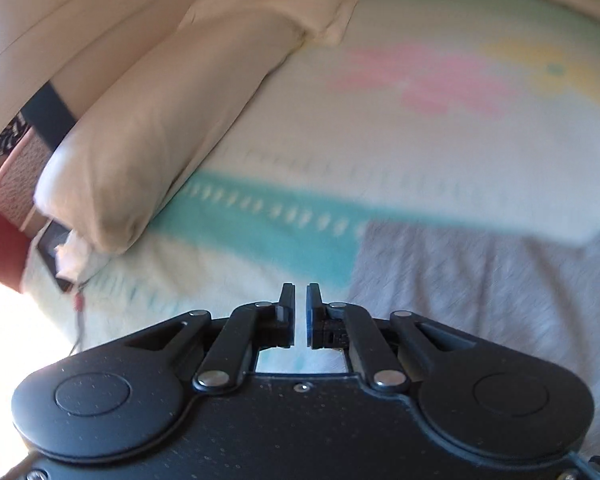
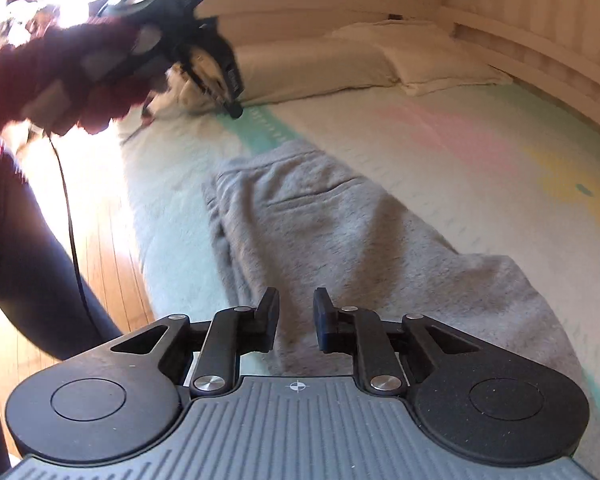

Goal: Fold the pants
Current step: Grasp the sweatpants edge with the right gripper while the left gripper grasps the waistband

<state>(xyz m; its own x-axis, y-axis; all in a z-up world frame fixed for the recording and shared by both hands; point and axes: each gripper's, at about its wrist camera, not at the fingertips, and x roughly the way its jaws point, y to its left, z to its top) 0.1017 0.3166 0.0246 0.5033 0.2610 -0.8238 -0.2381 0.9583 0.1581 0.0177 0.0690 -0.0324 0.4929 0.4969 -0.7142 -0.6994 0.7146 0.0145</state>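
Observation:
Grey sweatpants [image 2: 324, 216] lie flat on the bed, folded lengthwise into one long strip that runs away from me in the right wrist view. Their edge fills the lower right of the left wrist view [image 1: 480, 280]. My left gripper [image 1: 301, 292] hovers above the bedspread just left of the pants, its jaws nearly closed with a thin gap and nothing between them. It shows from outside in the right wrist view [image 2: 232, 108], held up near the pillows. My right gripper [image 2: 296, 300] is slightly open and empty, above the near end of the pants.
The bedspread [image 1: 380, 140] is pale with teal, pink and yellow patterns. Cream pillows [image 1: 160, 120] lie along the head of the bed, with a headboard and wall behind. A wooden floor [image 2: 100, 248] and the person's leg [image 2: 20, 260] are left of the bed.

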